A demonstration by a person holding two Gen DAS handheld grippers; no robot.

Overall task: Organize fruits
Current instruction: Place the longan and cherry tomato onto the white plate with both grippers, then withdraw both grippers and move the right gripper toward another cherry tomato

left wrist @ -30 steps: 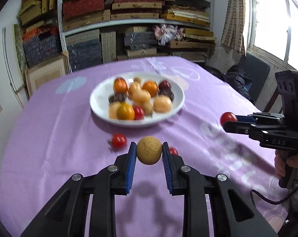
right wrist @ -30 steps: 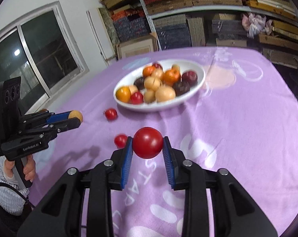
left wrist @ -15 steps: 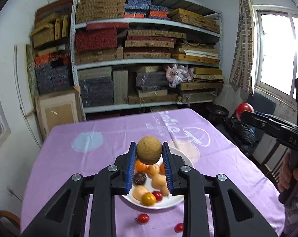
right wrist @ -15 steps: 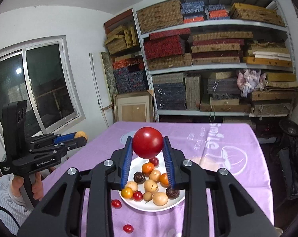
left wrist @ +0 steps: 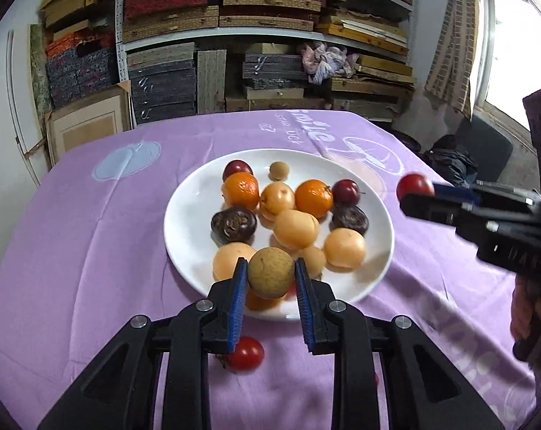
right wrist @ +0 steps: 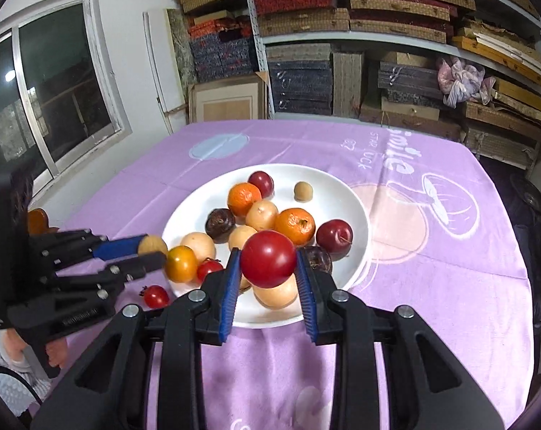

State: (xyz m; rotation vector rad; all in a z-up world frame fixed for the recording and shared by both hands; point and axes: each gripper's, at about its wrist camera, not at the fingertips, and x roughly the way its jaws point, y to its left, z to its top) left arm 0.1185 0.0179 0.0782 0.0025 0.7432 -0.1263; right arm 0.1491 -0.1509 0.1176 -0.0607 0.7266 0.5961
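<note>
You have swung both grippers back down over the plate (left wrist: 184, 215) after lifting them a moment ago, so both fruits look ready to drop. Your left gripper (left wrist: 271, 279) clamps the tan fruit (left wrist: 270, 272) above the near rim; your right gripper (right wrist: 267, 261) clamps the tomato (right wrist: 268, 258).

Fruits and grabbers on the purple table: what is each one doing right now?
Left gripper: jaws shut on the round tan-brown fruit, held above the plate's near edge.
Right gripper: jaws shut on the round red tomato, held over the plate.
White round plate: upright, holding many fruits.
Small red cherry tomato: lying loose on the purple tablecloth, off the plate.
</note>
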